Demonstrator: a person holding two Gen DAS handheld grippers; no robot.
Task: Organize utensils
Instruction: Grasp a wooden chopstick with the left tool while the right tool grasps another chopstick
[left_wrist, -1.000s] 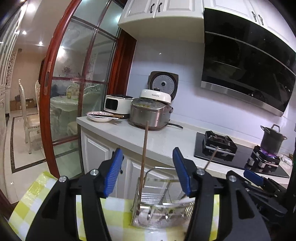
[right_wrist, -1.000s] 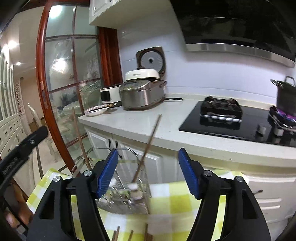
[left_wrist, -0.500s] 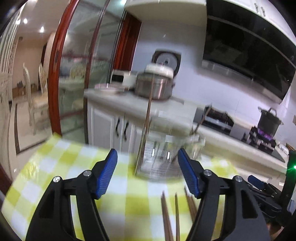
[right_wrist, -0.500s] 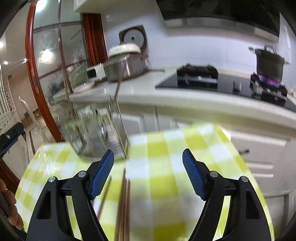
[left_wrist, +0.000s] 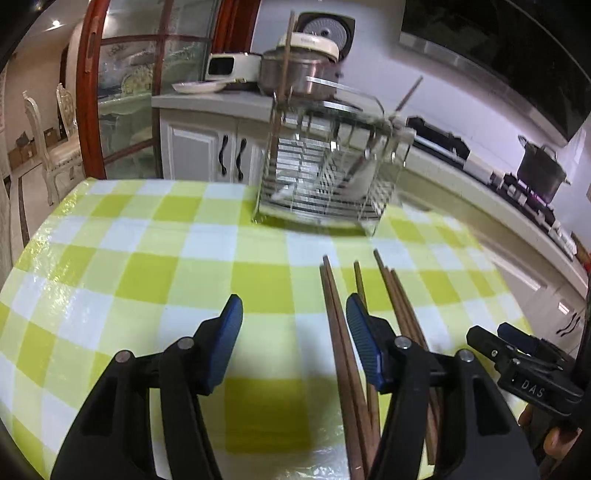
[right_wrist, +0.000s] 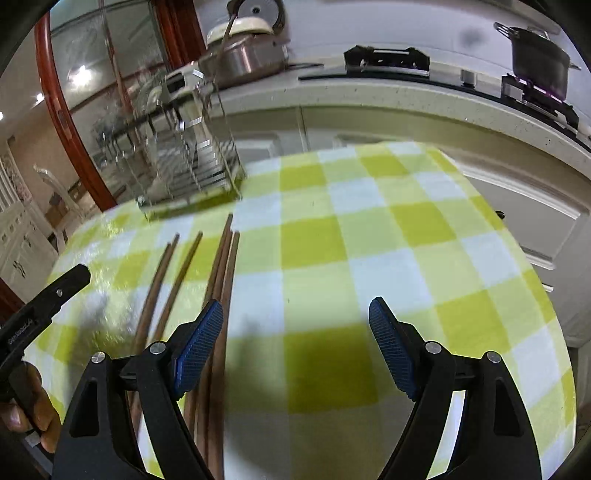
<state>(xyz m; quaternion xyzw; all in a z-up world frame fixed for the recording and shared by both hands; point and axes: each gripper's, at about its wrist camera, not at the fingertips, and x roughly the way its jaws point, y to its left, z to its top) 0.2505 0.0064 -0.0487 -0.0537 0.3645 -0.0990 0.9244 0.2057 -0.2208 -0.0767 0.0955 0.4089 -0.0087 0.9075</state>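
Several long brown wooden chopsticks (left_wrist: 334, 314) lie flat on the green-and-white checked cloth, roughly parallel, tips toward 12 o'clock. From the right wrist they sit at about 8 o'clock of the picture: two apart on the left, a tight bunch beside them. Beyond their tips, at 12 o'clock, stands a shiny wire utensil rack (left_wrist: 325, 170), upright on the cloth and apart from them. One chopstick (left_wrist: 284, 62) stands nearly upright at its left end; another (left_wrist: 404, 99) leans out at its right.
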